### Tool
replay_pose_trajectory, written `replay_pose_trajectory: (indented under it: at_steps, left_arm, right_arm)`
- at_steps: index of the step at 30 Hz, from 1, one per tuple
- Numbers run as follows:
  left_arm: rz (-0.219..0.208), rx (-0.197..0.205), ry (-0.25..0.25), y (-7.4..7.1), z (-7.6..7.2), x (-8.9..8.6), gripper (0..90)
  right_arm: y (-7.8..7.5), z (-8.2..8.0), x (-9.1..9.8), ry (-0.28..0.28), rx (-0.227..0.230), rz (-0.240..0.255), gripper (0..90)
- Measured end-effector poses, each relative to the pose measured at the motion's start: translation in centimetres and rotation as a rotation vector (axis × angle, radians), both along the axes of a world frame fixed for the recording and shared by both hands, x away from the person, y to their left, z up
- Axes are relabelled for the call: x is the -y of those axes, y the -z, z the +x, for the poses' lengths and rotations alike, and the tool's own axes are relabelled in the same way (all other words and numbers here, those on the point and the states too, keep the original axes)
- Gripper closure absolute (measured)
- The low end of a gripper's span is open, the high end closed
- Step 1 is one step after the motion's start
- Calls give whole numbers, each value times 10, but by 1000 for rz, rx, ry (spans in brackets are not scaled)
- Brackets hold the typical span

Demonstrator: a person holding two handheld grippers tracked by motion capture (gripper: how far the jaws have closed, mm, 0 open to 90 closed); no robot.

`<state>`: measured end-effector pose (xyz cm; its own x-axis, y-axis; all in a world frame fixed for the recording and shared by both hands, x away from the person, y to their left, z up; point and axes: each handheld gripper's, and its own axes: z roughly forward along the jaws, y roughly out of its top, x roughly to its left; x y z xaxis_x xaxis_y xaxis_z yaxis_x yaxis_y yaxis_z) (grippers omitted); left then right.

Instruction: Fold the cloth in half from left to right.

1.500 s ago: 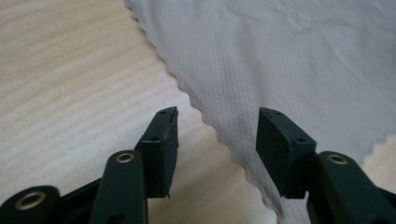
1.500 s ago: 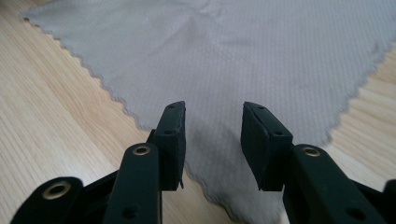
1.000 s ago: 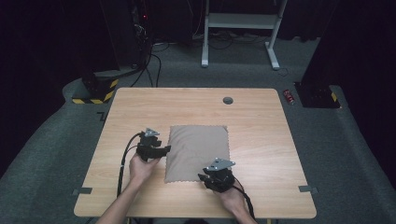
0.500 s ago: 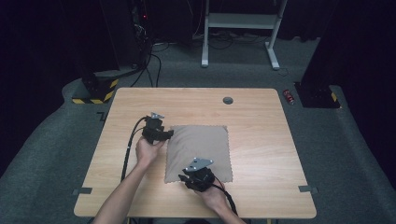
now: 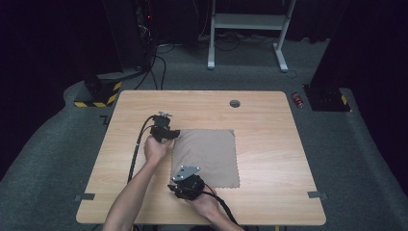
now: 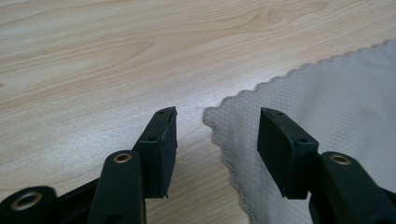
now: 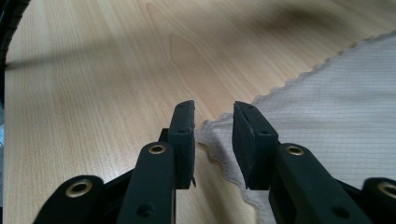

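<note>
While cloth (image 5: 206, 158) lies flat mid-table, left gripper (image 5: 166, 133) sits at far-left corner, jaws apart, corner between, not pinched. Right gripper (image 5: 185, 186) at near-left corner, jaws narrower but loose, corner straight ahead, nothing grabbed.

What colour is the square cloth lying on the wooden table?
Greyish beige, scalloped edge; clearest in the left gripper view: square cloth.

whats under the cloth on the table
The cloth lies flat on the wooden table, which shows bare all around its edges. No bump shows in it, but the part it covers is hidden.
</note>
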<state>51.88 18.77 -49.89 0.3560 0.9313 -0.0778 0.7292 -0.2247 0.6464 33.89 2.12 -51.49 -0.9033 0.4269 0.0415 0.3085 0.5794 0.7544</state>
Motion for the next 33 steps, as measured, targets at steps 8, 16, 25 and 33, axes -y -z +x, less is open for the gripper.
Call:
replay_pose_trajectory:
  at_steps: [8, 16, 25, 33]
  left_arm:
    - [26, -7, -3, 6, 10, 3, 475]
    - [79, 9, -10, 10, 15, 6, 522]
    - [54, 32, 22, 12, 14, 10, 737]
    - [31, 22, 26, 12, 16, 9, 890]
  right_arm:
    - [5, -3, -6, 0, 3, -44, 656]
    - [7, -7, -8, -1, 55, -86, 687]
    - [5, -12, -16, -14, 111, -136, 860]
    - [5, -15, -18, 9, 127, -152, 899]
